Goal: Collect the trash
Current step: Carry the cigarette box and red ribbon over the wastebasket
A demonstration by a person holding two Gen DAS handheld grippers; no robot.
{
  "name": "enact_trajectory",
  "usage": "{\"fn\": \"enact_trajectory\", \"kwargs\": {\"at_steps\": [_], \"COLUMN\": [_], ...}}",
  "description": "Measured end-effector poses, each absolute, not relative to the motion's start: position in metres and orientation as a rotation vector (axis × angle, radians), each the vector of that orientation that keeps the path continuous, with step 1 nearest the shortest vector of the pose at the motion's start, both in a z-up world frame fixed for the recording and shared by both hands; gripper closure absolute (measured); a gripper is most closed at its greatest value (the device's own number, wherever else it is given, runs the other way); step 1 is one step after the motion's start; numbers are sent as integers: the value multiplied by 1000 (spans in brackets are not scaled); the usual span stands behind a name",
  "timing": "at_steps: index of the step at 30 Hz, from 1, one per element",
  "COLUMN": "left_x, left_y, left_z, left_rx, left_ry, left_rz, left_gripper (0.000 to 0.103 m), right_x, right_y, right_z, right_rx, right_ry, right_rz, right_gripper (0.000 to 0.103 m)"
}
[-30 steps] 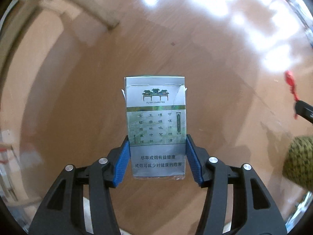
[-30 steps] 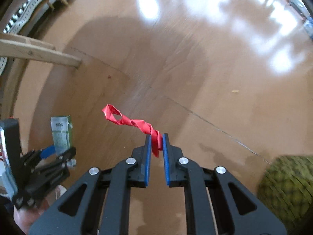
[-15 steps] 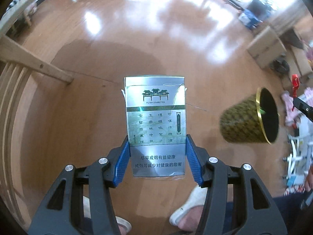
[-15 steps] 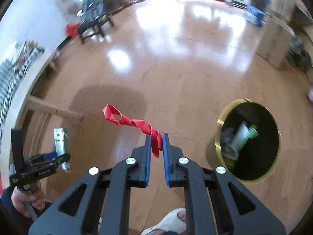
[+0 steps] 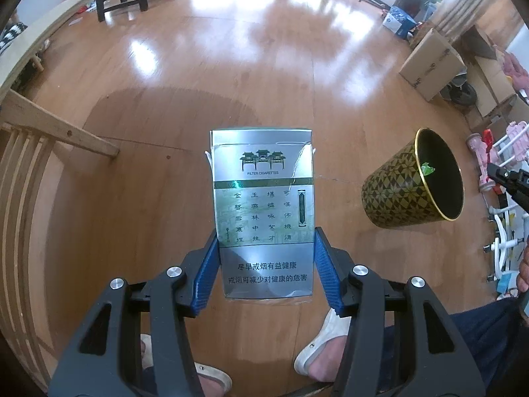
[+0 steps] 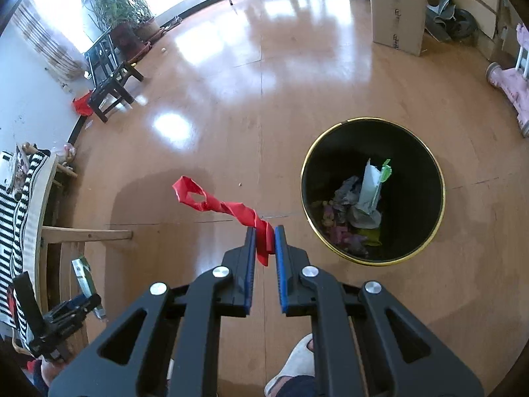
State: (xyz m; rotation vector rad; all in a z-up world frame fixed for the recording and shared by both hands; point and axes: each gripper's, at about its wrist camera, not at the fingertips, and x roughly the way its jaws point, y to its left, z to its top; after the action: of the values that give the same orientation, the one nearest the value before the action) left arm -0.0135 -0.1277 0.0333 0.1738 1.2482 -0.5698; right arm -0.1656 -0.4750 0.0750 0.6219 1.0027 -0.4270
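My left gripper [image 5: 266, 238] is shut on a silver and green cigarette pack [image 5: 262, 205], held upright high above the wooden floor. My right gripper [image 6: 264, 231] is shut on a twisted red wrapper strip [image 6: 224, 203] that trails up and left. The trash bin [image 6: 372, 192], black inside with a gold rim, stands on the floor just right of the right gripper and holds several pieces of trash. In the left wrist view the bin [image 5: 396, 192] is to the right of the pack. The left gripper with the pack [image 6: 87, 281] shows at the lower left of the right wrist view.
A wooden chair frame [image 5: 49, 125] stands at the left. Cardboard boxes [image 6: 396, 10] and pink items [image 5: 489, 152] lie at the right. A dark stool [image 6: 112, 82] stands far left. The person's feet [image 5: 317, 357] are below the grippers.
Both grippers have risen well above the floor, still holding their items. The view has widened and the bin now shows open from above beside the right gripper.
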Motion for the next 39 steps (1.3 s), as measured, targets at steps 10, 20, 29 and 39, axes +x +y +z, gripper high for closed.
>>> {"fn": "enact_trajectory", "kwargs": {"at_steps": [10,20,29,39], "left_x": [-23,-73,-100,-104], "left_y": [-162,-322,-437,-476], "left_z": [29,45,33,6], "left_rx": [218,315,306,312], "left_ry": [1284,1275,1322,1376], "left_rz": [-609,-864,-1013,-1007], "left_gripper": [50,50,50,49], "right_x": [-175,-215,-227,-220], "right_y": [-497,-556,-589,-605], "right_z": [80,92,85,67], "right_rx": [695,801,836,884], "right_ry": [977,909,914,964], "right_rz": [-464,-586,-653,-668], "right_gripper": [91,91,91,91]}}
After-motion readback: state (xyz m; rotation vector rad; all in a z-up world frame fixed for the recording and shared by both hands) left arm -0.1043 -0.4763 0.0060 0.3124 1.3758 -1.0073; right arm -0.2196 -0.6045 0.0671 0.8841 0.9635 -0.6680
